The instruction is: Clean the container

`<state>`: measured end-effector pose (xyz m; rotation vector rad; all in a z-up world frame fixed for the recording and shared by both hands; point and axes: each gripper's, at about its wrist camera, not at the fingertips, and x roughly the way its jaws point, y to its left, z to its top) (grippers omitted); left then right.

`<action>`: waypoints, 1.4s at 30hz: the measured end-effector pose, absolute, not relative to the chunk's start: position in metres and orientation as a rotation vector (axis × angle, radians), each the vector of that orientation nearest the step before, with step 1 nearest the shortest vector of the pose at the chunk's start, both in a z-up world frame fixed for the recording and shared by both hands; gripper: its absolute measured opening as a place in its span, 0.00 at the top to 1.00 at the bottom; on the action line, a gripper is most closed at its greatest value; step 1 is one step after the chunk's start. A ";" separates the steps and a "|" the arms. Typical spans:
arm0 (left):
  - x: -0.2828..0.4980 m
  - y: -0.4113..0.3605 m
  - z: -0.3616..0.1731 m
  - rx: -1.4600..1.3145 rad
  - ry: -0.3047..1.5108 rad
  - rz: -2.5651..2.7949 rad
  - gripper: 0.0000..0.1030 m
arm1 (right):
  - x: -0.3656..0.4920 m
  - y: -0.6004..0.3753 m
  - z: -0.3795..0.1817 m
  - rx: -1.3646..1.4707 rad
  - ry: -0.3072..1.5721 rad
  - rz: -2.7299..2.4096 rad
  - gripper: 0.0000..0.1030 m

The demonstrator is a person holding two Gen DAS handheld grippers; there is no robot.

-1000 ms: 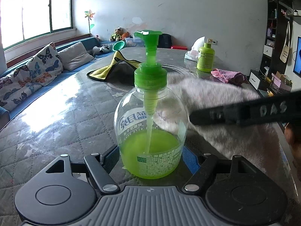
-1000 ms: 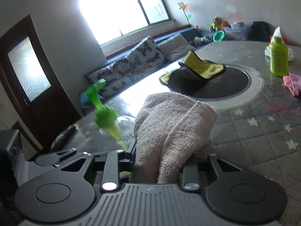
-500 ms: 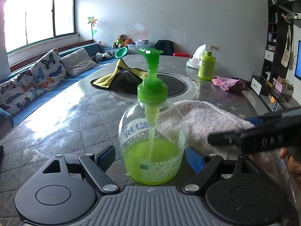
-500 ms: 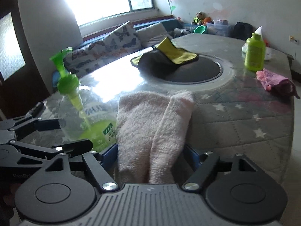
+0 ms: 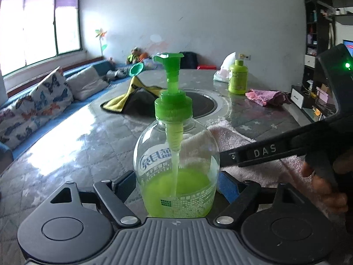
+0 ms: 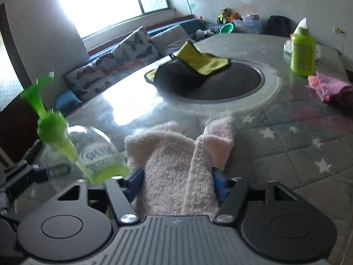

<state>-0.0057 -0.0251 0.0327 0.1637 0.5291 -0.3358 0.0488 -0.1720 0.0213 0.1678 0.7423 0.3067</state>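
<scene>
A clear pump bottle [image 5: 176, 172] with a green pump head and green liquid stands upright between the fingers of my left gripper [image 5: 176, 182], which is shut on its lower body. The same bottle [image 6: 88, 161] shows blurred at the left of the right wrist view. My right gripper [image 6: 177, 176] is shut on a pale pink towel [image 6: 176, 167]. In the left wrist view that towel [image 5: 242, 152] lies against the bottle's right side, with the right gripper's black body [image 5: 286, 148] and a hand [image 5: 322, 183] over it.
A grey quilted table [image 5: 77, 145] carries a round black inset [image 6: 220, 84], a yellow and black cloth [image 6: 198, 61], a green bottle [image 6: 302, 50] and a pink cloth [image 6: 328, 86]. A sofa with cushions [image 5: 44, 101] runs along the left; dark shelves [image 5: 317, 35] stand at the right.
The right gripper with the towel swung away from the bottle, then came back in against its right side. The left gripper has kept the bottle upright and tilted its view upward.
</scene>
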 end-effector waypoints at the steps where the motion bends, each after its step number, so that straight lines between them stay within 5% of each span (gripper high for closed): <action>1: -0.005 -0.024 0.031 0.167 0.513 -0.344 0.19 | 0.049 -0.173 0.020 0.174 0.740 0.305 0.50; 9: -0.002 -0.024 0.022 0.206 0.412 -0.409 0.20 | 0.053 -0.189 0.040 0.305 0.682 0.326 0.62; 23: 0.013 -0.018 0.014 0.159 0.410 -0.461 0.17 | 0.068 -0.191 0.045 0.472 0.545 0.421 0.62; 36: 0.021 -0.015 0.013 0.097 0.448 -0.420 0.16 | 0.089 -0.203 -0.021 0.581 0.602 0.367 0.62; 42: 0.026 -0.012 0.012 0.066 0.459 -0.403 0.17 | 0.090 -0.211 -0.010 0.676 0.599 0.363 0.62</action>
